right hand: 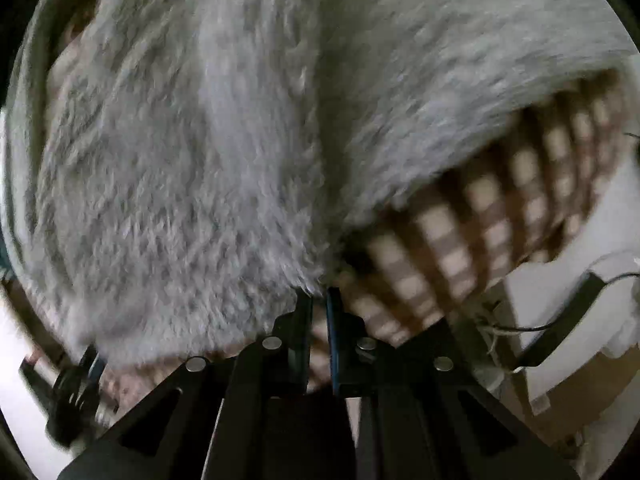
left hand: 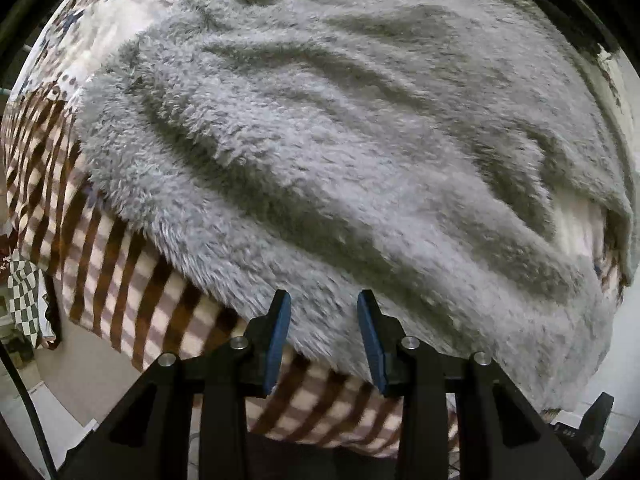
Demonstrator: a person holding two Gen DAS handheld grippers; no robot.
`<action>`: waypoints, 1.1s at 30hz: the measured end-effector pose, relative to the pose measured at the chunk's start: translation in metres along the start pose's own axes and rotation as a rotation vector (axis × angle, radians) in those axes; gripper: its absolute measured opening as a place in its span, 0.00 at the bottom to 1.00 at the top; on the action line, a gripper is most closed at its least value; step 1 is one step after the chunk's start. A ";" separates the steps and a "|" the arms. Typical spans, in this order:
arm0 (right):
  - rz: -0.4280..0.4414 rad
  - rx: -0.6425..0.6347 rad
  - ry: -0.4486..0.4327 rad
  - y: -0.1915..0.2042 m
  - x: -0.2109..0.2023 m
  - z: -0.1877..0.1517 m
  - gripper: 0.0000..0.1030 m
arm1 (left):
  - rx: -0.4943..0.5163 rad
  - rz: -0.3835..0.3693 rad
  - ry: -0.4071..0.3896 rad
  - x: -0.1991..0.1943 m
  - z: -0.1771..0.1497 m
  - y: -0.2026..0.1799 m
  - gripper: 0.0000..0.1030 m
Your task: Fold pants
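Brown-and-cream checked bedding (left hand: 120, 280) covers the surface, with a patterned white sheet (left hand: 116, 4) at the far left corner and pale floor showing past the near edge. On top of it lie the grey fleece pants (left hand: 340, 140), spread wide and rumpled; from the left wrist view their ridges and folds run diagonally, from upper left down to lower right, which I take to be the line of the long axis.

Starting at the left: the left gripper (left hand: 324, 304) points down over the near edge of the pants, its blue pads (left hand: 280, 340) set apart with nothing pinched between them. The fleece hem passes just under the tips, so the cloth lies ahead of and below this tool, touching neither pad as far as I can tell.

Moving right: the right gripper (right hand: 320, 296) has its jaws drawn together at the hem of the pants (right hand: 180, 160), where the grey pile meets the checked bedding (right hand: 480, 208). The picture is blurred there, but fleece seems caught between the tips.

Judging from this, the right hand holds the edge while the left has yet to take its share; the left needs to drop onto the hem directly beneath it before both can carry that edge across the garment's long line.
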State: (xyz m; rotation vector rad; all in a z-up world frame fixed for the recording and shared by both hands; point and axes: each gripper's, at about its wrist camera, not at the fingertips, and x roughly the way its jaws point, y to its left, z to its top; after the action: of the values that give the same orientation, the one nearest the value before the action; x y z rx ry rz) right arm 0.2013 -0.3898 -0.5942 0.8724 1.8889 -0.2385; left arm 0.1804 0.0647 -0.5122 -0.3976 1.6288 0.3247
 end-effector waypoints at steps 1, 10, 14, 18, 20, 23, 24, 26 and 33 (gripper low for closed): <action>0.044 -0.018 -0.017 0.005 -0.015 0.001 0.14 | 0.005 0.002 -0.007 -0.005 -0.004 -0.005 0.31; -0.154 0.118 -0.448 -0.061 -0.178 0.091 0.78 | 0.070 0.029 -0.145 -0.040 -0.041 -0.088 0.31; -0.257 0.234 -0.286 -0.126 -0.151 0.147 0.77 | 0.094 0.001 -0.137 -0.027 -0.048 -0.127 0.31; -0.195 0.225 -0.261 -0.120 -0.151 0.156 0.12 | 0.142 -0.026 -0.126 -0.025 -0.063 -0.163 0.31; -0.271 0.189 -0.390 -0.111 -0.182 0.136 0.10 | 0.157 -0.028 -0.127 -0.028 -0.070 -0.171 0.31; -0.367 0.207 -0.491 -0.118 -0.215 0.128 0.10 | 0.168 -0.027 -0.126 -0.029 -0.073 -0.183 0.31; -0.342 0.229 -0.461 -0.124 -0.213 0.131 0.11 | 0.171 -0.025 -0.119 -0.029 -0.076 -0.185 0.31; -0.348 0.217 -0.347 -0.126 -0.199 0.142 0.16 | 0.171 -0.024 -0.109 -0.030 -0.080 -0.186 0.31; -0.371 0.108 -0.438 -0.032 -0.243 0.127 0.76 | 0.190 -0.080 -0.142 -0.068 -0.065 -0.195 0.31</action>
State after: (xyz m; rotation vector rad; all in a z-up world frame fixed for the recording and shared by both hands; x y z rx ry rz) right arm 0.3287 -0.5912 -0.4553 0.4802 1.6174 -0.7052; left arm 0.2135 -0.1344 -0.4333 -0.2874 1.4851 0.1326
